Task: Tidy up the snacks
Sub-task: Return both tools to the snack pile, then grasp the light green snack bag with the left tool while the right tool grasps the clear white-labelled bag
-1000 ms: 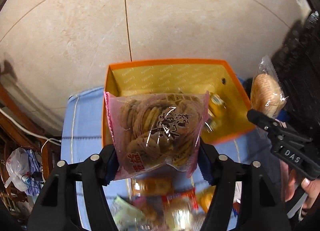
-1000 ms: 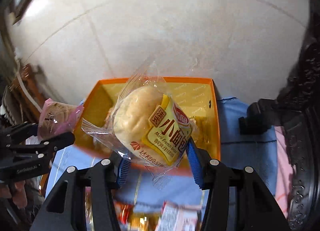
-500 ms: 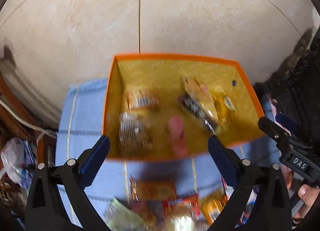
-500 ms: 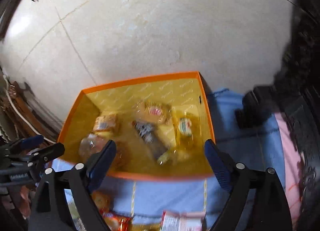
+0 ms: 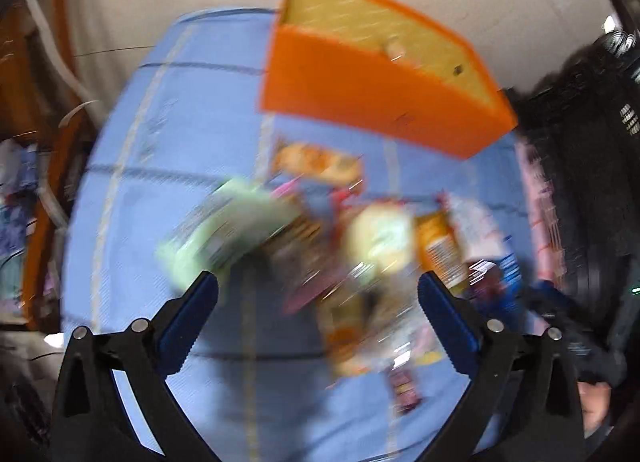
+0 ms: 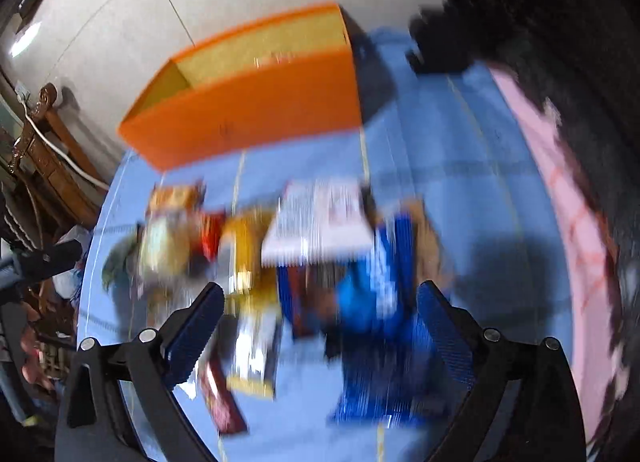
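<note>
The left gripper [image 5: 318,296] and right gripper [image 6: 318,304] are being held wide apart with nothing between the jaws, which have just been opening. Both are being aimed down at the heap of snack packets [image 5: 360,254] [image 6: 320,262] lying blurred on the blue cloth [image 5: 160,142], near the orange box [image 5: 376,94]. The packets are judged light, crinkly and slippery, some crushable; each is best being gripped across its middle.

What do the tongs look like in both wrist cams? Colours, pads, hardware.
Both match. Left tongs: two black angular plastic arms with silver round rivets, tipped by blue ribbed pads. Right tongs: same black arms, silver rivets and blue ribbed pads. No cables or markings on them show; both pictures are motion-blurred.
</note>
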A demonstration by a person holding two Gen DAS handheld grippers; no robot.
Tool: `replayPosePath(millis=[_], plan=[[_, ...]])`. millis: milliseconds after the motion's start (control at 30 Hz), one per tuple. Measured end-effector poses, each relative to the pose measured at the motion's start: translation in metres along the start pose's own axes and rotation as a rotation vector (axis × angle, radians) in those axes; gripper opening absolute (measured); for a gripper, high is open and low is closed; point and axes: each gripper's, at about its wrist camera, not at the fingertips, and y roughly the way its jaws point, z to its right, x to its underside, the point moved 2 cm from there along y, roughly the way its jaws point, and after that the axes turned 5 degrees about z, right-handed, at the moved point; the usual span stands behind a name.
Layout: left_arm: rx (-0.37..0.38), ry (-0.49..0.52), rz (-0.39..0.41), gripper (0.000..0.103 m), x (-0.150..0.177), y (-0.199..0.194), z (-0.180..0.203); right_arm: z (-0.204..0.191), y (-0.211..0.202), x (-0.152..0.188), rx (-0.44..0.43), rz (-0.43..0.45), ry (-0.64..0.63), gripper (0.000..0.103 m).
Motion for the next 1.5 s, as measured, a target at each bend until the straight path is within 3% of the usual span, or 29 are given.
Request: replayPosePath(millis=[167, 333, 567, 800, 900, 1100, 1267, 1500], plan=[[-0.102, -0.003, -0.094, 0.098, 0.047, 0.007, -0.018, -0.008, -0.006, 0.035, -0.01, -0.047, -0.003, 0.098], [-0.135, 0.114, -0.154, 0.098, 0.071, 0.009, -0.01, -0.03, -0.015, 0.055, -0.022, -0.033, -0.057, 0.098], [-0.076, 0.182, -0.149, 0.098, 0.086, 0.0, 0.004, -0.048, -0.006, 0.09, -0.02, -0.114, -0.095, 0.098], [-0.148, 0.098, -0.12, 0.098, 0.065, -0.004, -0.036, -0.052, -0.006, 0.103, -0.018, -0.137, -0.066, 0.098], [-0.205, 0.134, -0.098, 0.098, 0.045, -0.001, -0.052, -0.052, -0.01, 0.105, -0.003, -0.13, -0.054, 0.098], [-0.204, 0.199, -0.046, 0.098, 0.007, 0.012, -0.063, -0.057, -0.013, 0.116, 0.027, -0.128, -0.012, 0.098], [-0.173, 0.299, -0.084, 0.098, -0.013, 0.05, -0.058, -0.066, -0.011, 0.12, 0.052, -0.125, 0.019, 0.098], [-0.154, 0.399, -0.155, 0.098, -0.015, 0.091, -0.044, -0.065, -0.018, 0.132, 0.105, -0.122, 0.086, 0.098]])
